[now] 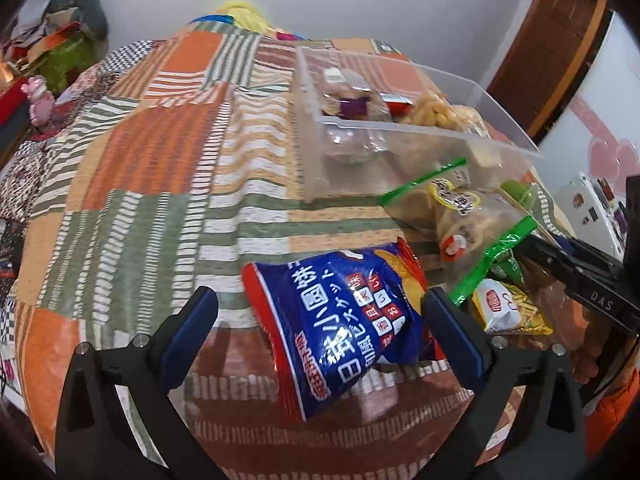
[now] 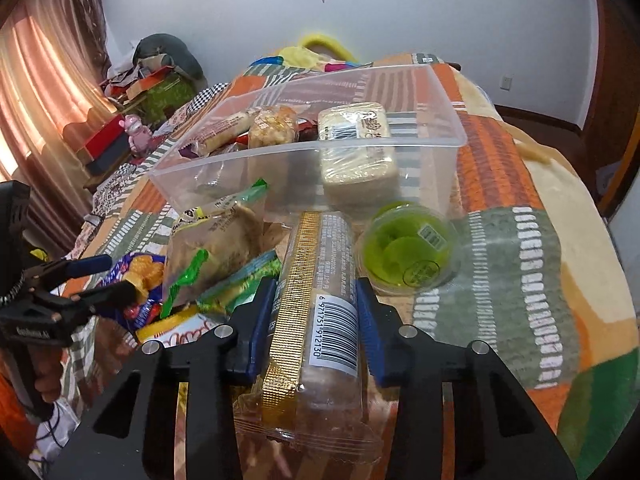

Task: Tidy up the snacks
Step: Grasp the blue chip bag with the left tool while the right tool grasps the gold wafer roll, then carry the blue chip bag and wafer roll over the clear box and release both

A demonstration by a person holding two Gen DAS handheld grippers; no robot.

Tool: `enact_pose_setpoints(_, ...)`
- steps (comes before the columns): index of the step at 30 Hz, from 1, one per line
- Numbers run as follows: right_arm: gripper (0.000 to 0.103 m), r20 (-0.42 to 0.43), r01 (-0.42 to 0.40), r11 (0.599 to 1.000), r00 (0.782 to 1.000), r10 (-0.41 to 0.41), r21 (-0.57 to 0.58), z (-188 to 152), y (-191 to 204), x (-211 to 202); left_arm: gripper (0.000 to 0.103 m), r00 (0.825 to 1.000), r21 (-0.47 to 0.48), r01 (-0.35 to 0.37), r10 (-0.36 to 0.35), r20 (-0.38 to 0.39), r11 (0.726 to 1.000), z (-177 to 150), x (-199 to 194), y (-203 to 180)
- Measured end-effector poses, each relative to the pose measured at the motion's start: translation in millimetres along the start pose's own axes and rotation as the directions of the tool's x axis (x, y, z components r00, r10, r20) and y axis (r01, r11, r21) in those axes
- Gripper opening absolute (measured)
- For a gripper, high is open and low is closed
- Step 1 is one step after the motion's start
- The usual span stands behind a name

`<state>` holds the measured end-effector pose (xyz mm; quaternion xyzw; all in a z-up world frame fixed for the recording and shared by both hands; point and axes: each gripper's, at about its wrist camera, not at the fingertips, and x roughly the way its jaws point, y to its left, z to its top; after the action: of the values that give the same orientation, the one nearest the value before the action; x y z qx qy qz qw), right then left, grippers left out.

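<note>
A clear plastic bin (image 1: 436,130) (image 2: 424,140) sits on the patchwork cover with several snacks inside. My left gripper (image 1: 320,312) is open around a blue chip bag (image 1: 340,332); its right finger touches the bag, the left finger stands apart. My right gripper (image 2: 316,316) is shut on a long clear pack with a gold strip and barcode (image 2: 320,300). The left gripper also shows in the right wrist view (image 2: 104,276), and the right gripper shows in the left wrist view (image 1: 568,268). A green-sealed biscuit bag (image 1: 460,216) (image 2: 216,240) lies between them.
A green jelly cup (image 2: 408,248) stands right of the long pack. A yellow snack pack (image 1: 508,308) (image 2: 180,328) lies in the pile. A pink toy (image 2: 138,132) and boxes stand at the far left. The cover's edge drops off at the right.
</note>
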<state>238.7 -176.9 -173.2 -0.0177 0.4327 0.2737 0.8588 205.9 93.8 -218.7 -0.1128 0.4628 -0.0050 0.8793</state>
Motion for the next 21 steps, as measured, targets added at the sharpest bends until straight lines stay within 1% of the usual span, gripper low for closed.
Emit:
enact_pose_setpoints(2, 0.037, 0.000, 0.005, 1.000, 1.000, -0.005, -0.007, 1, 1, 0, 0.103, 1.000, -0.010, 0.003, -0.003, -0.014, 1.000, -2, 5, 3)
enact_pose_setpoints(6, 0.037, 0.003, 0.017, 1.000, 1.000, -0.017, -0.026, -2, 3, -4, 0.103, 0.996, -0.061, 0.054, -0.058, -0.070, 0.997, -1, 27, 5)
enact_pose_setpoints(8, 0.037, 0.004, 0.014, 1.000, 1.000, -0.014, -0.024, -1, 3, -4, 0.103, 0.994, -0.060, 0.051, -0.056, -0.089, 0.997, -1, 38, 2)
enact_pose_setpoints(11, 0.036, 0.005, 0.007, 1.000, 1.000, -0.007, -0.016, -2, 1, -5, 0.102, 0.997, -0.062, 0.031, -0.034, -0.063, 0.998, 1, 41, -2)
enact_pose_setpoints(12, 0.036, 0.006, 0.008, 1.000, 1.000, -0.008, -0.016, -2, 0, -6, 0.099, 0.998, -0.067, 0.032, -0.036, -0.055, 0.997, 1, 40, -2)
enact_pose_setpoints(13, 0.036, 0.007, 0.008, 1.000, 1.000, -0.008, -0.017, -2, 0, -6, 0.093, 0.998, -0.071, 0.033, -0.036, -0.044, 0.997, 2, 38, -1)
enact_pose_setpoints(14, 0.036, 0.008, 0.006, 1.000, 1.000, -0.006, -0.017, -2, 0, -7, 0.089, 0.999, -0.068, 0.028, -0.030, -0.032, 0.997, 4, 36, -1)
enact_pose_setpoints(16, 0.036, 0.013, 0.002, 1.000, 1.000, -0.002, -0.018, -4, 1, -10, 0.076, 1.000, -0.045, 0.012, -0.013, -0.022, 0.999, 6, 32, -2)
enact_pose_setpoints(19, 0.036, 0.026, -0.001, 1.000, 1.000, 0.001, -0.017, -3, 3, -14, 0.070, 1.000, 0.005, -0.002, 0.002, -0.020, 1.000, 4, 26, -5)
enact_pose_setpoints(21, 0.036, 0.039, -0.003, 1.000, 0.999, 0.004, -0.016, -2, 4, -18, 0.069, 1.000, 0.033, -0.012, 0.012, -0.012, 0.999, 4, 19, -9)
